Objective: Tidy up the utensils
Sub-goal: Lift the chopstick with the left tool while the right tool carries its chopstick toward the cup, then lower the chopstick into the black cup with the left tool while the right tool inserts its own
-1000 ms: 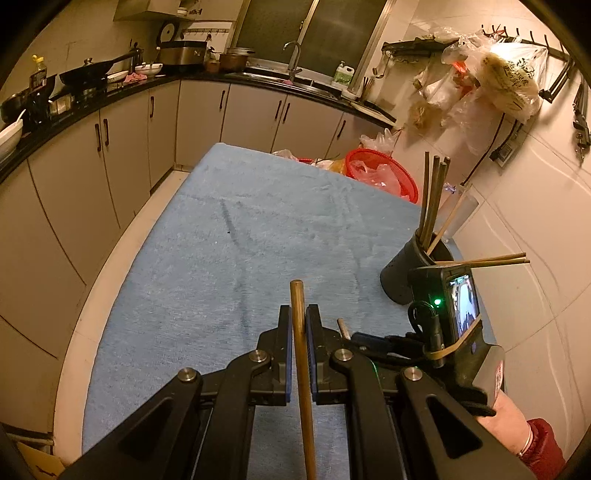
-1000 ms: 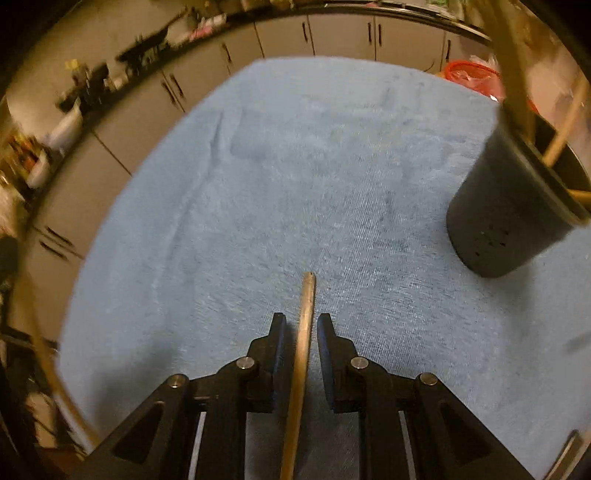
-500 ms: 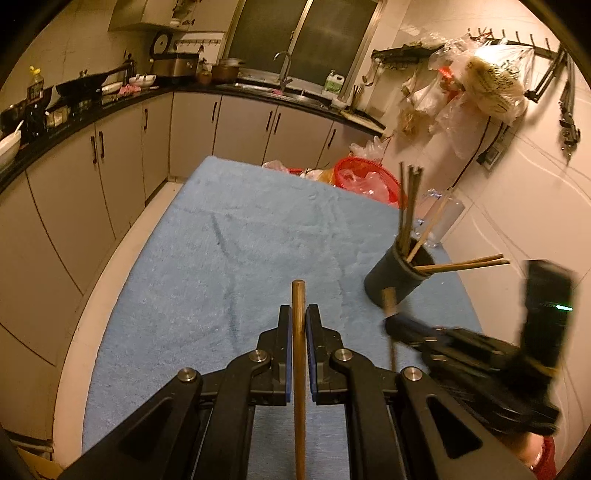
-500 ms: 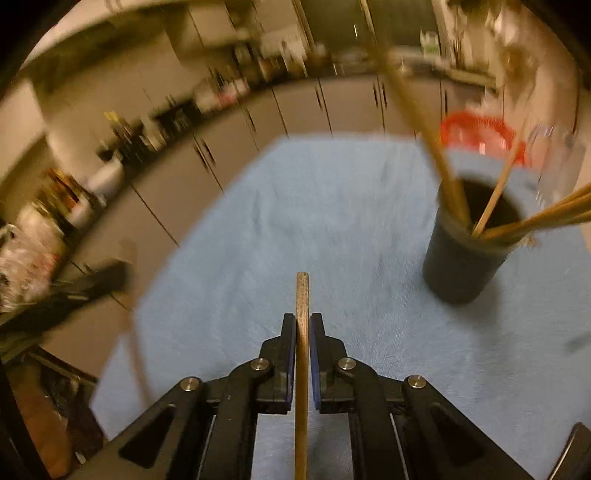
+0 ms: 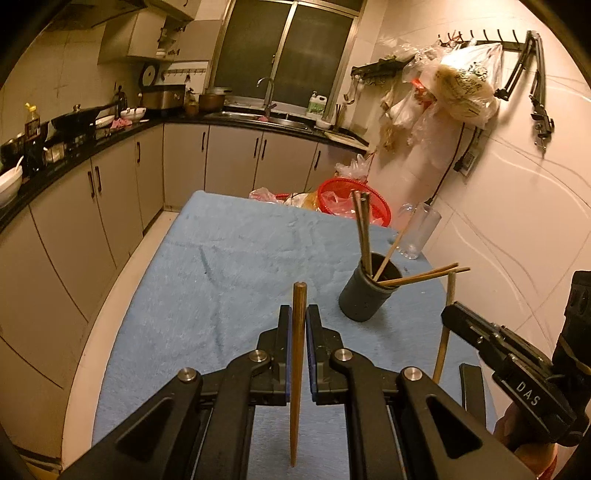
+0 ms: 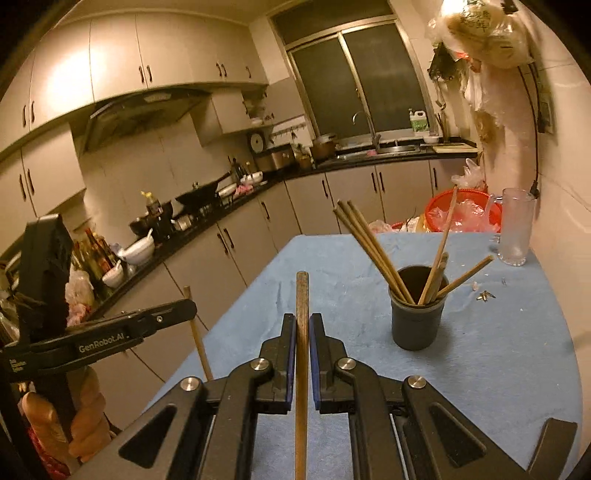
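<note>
We clench each hand-held gripper, left (image 5: 297, 328) and right (image 6: 302, 332), on a brown wooden chopstick (image 5: 296, 373) near the dark cylindrical holder (image 6: 417, 314).

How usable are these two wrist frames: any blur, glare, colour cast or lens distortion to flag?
Left wrist view: sharp, warm yellow cast, fisheye bends the grey cabinet fronts, dark vignette at the corners. Right wrist view: also sharp, a bright glare patch on the upper wall cupboards, and the hanging plastic bag is overexposed.
</note>
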`<state>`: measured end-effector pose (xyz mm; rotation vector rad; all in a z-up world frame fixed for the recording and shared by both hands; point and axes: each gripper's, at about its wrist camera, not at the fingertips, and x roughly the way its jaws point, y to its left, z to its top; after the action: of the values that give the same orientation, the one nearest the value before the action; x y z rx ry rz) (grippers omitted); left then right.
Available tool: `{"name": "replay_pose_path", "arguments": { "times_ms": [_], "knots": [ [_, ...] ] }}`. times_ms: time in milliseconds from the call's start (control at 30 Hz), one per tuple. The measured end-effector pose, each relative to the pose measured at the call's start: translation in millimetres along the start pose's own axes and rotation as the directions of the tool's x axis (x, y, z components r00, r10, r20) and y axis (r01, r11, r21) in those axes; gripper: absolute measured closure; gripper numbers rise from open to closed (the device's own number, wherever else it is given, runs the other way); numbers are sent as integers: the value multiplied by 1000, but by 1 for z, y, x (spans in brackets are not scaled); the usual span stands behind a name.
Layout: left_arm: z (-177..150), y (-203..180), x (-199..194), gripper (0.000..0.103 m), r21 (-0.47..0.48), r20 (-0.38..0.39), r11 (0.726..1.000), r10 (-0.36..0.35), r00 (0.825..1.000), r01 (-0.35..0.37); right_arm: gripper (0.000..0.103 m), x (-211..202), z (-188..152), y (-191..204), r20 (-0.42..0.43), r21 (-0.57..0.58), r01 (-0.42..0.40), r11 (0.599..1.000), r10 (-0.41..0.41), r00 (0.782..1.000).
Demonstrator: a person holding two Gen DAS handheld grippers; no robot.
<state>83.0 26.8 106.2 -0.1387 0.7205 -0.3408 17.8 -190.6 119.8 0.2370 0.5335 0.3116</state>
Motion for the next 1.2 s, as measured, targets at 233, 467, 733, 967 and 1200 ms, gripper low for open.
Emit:
{"name": "replay_pose_path", "arguments": {
  "times_ms": [233, 467, 733, 967, 1200],
  "knots": [
    [5, -11, -7, 96, 19, 17, 1000, -4, 1000, 3, 95, -27, 9, -4, 128, 5, -3, 1000, 2, 992],
    [5, -19, -8, 96, 29, 11, 999, -15, 1000, 14, 95, -18, 3, -14, 149, 7, 28, 1000, -29, 988],
    [8, -24, -9, 96, 38, -4, 999, -34, 999, 34, 95, -18, -5, -27, 234, 43, 93, 995, -100, 967],
    [19, -38, -14, 96, 64, 10, 996, -60, 998, 59, 95, -55, 20, -37, 352, 69, 87, 994, -106, 930],
    [40, -59, -22, 96, 96, 41, 991, -94, 995, 89, 95, -91, 53, -54, 462, 95, 98, 991, -131, 877]
  ]
}}
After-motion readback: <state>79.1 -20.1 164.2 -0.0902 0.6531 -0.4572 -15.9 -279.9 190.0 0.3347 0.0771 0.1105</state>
